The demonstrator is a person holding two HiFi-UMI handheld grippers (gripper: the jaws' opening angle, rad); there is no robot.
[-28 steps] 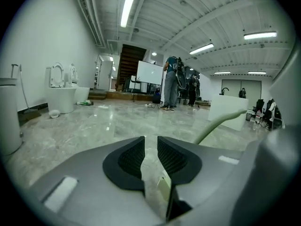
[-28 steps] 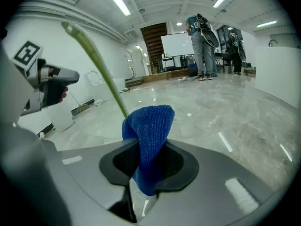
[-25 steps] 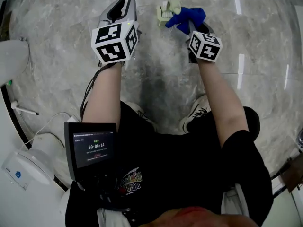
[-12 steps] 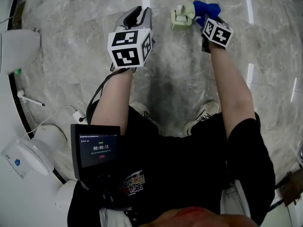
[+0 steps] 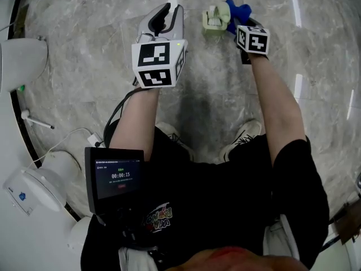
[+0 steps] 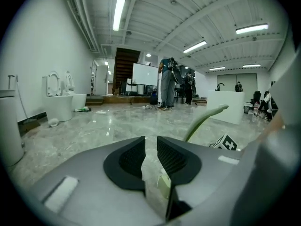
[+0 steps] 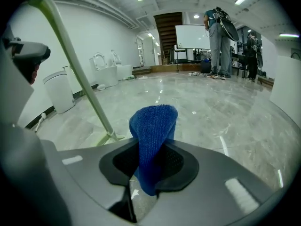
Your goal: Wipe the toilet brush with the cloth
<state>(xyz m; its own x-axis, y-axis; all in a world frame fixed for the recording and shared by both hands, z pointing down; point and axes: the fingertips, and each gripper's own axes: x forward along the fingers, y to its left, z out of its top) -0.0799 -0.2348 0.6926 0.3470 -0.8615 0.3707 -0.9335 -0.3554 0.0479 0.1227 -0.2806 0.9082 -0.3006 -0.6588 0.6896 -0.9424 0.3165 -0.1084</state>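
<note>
The pale green toilet brush [image 5: 214, 18] stands head down on the marble floor. Its thin handle [image 7: 80, 74] slants up to the left in the right gripper view. In the left gripper view the handle [image 6: 204, 119] rises from behind the right jaw. My left gripper [image 5: 164, 13] is just left of the brush. Its jaws [image 6: 150, 161] are nearly together, and a pale green piece of the handle sits low between the pads. My right gripper [image 5: 240, 22] is shut on a blue cloth [image 7: 153, 135]. The cloth [image 5: 236, 10] bunches up beside the brush head.
White toilets [image 5: 20, 61] and a cable [image 5: 62, 145] line the floor at the left. A white bin [image 7: 60, 91] stands by the wall. People [image 6: 167, 84] stand far back near a whiteboard. A timer screen [image 5: 115, 174] hangs at my chest.
My right gripper has moved forward and down with the cloth, closer to the brush head. My left gripper has shifted slightly beside the brush. The head camera has tilted a little.
</note>
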